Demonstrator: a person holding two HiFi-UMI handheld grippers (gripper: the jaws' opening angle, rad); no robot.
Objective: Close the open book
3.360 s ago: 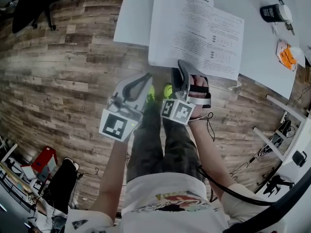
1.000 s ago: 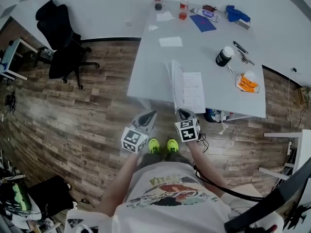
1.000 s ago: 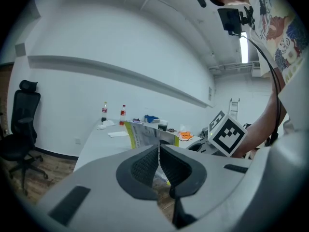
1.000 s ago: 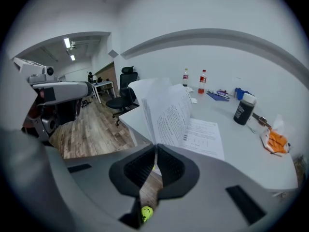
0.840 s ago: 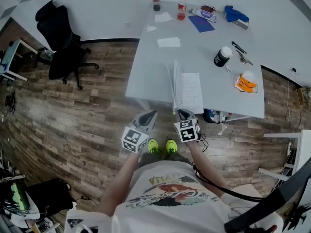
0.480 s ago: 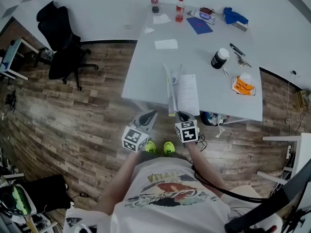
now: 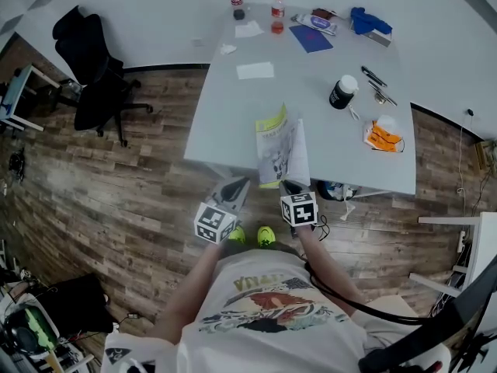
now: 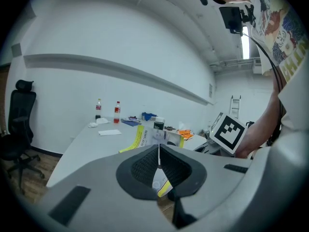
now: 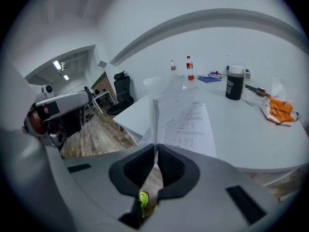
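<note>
Book (image 7: 281, 151) half-shut, yellow-edged cover (image 7: 273, 140) tilted up — printed pages (image 7: 301, 160) beneath

Left gripper (image 7: 243, 182) with jaws together, beside right gripper (image 7: 286, 183), jaws tight on the book (image 7: 280, 151)

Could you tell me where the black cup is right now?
Head view: the black cup stands on the table's right half, left of the pens, beyond the orange packet.
</note>
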